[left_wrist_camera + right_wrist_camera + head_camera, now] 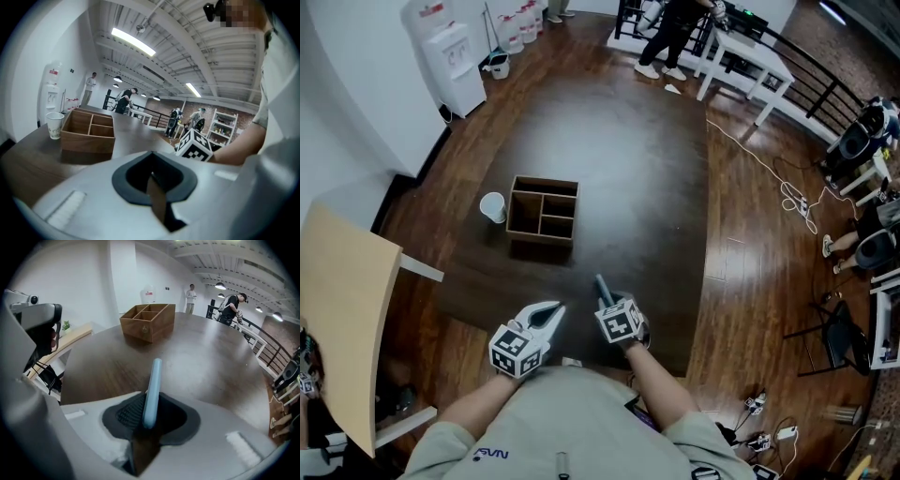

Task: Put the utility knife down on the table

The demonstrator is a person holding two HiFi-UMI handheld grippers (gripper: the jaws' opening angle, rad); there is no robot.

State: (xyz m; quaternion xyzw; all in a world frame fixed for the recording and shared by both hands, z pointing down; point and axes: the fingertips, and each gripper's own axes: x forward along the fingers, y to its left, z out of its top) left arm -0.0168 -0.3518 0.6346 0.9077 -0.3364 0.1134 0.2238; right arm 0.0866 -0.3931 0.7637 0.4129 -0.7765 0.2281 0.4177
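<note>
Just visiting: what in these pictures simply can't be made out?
Blade of the utility knife: right gripper view shows only the blue handle, its near end buried in the pads of the right gripper; head view, too small.
Inside of the paper cup: left gripper view sees it side-on, its wall hides it; head view, too small.
Middle of the near edge of the table: head view, behind the person's body.

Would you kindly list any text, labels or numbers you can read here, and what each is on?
"SVN": white print on the shirt, start unclear.
Water dispenser, red labels: too blurred to read.
Paper cup, print: too small to read.
Marker cubes: square patterns only, no words.
</note>
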